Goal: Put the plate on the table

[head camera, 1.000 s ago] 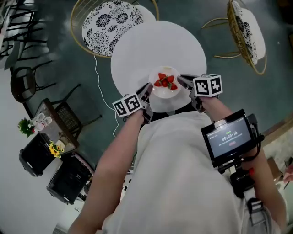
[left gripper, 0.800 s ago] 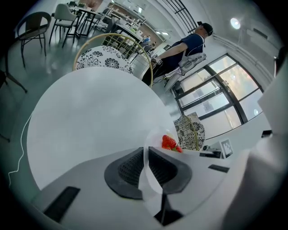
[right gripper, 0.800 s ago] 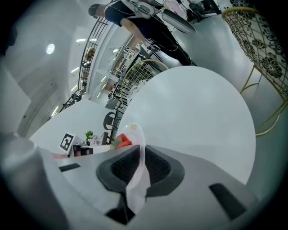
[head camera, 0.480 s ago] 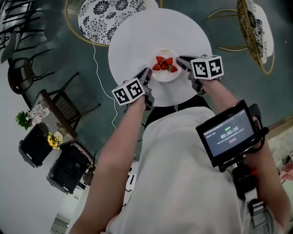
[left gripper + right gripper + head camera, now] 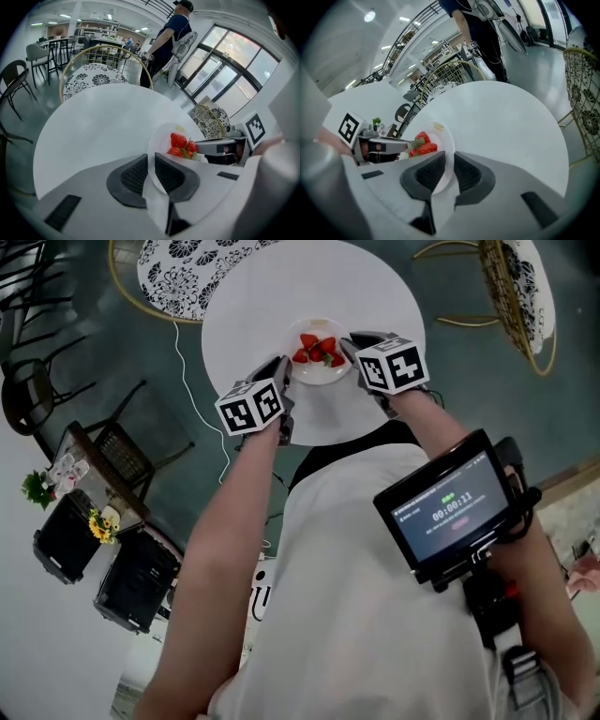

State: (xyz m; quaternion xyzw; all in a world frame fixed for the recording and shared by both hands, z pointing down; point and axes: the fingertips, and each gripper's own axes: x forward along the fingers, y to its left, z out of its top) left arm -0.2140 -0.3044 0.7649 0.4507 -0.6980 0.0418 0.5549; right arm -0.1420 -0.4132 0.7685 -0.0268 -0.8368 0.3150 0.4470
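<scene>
Round and white, the table (image 5: 281, 296) stands on a dark green floor (image 5: 450, 343). A patterned chair (image 5: 178, 277) sits at its far left edge and a wicker chair (image 5: 511, 296) stands well off to the right. Over the table's near side is a small white plate (image 5: 314, 374) carrying strawberries (image 5: 319, 348). The left gripper (image 5: 283, 373) has its jaws closed narrowly on the plate's left rim, and the right gripper (image 5: 352, 341) clamps the opposite rim the same way. Between both pairs of pads only the thin plate edge shows. Whether the plate's underside touches the tabletop cannot be told.
</scene>
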